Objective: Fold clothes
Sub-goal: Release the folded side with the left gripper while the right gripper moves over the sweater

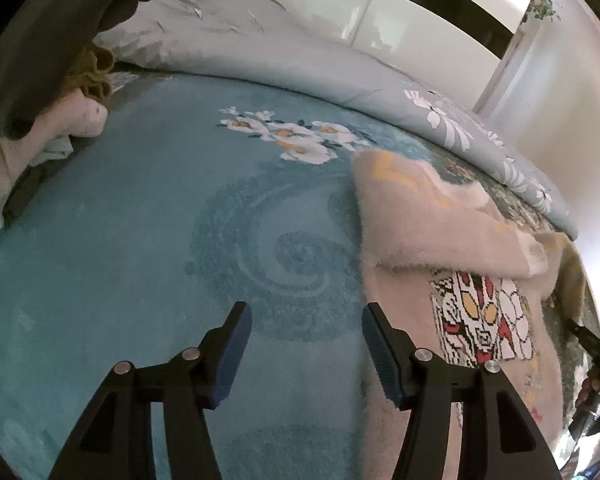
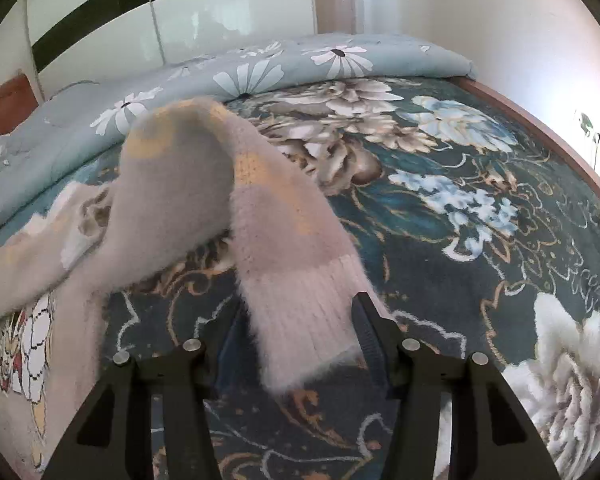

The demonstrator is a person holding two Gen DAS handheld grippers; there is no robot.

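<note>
Bed with teal floral blanket, daisy-print quilt bunched ahead. Glossy white wardrobe behind it, plain wall to the right.

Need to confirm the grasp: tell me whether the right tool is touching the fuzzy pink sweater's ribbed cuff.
Touching. The right wrist view shows the ribbed cuff between the right tool fingers, against them.

I'm over a bed w/ a teal blanket, swirl pattern and white flowers; its right part is dark teal w/ big pale blossoms. A grey-blue floral duvet lies bunched along the far edge. Far left: a pile of clothes. Near right, a fuzzy pink sweater w/ a cartoon patch lies partly folded.
</note>
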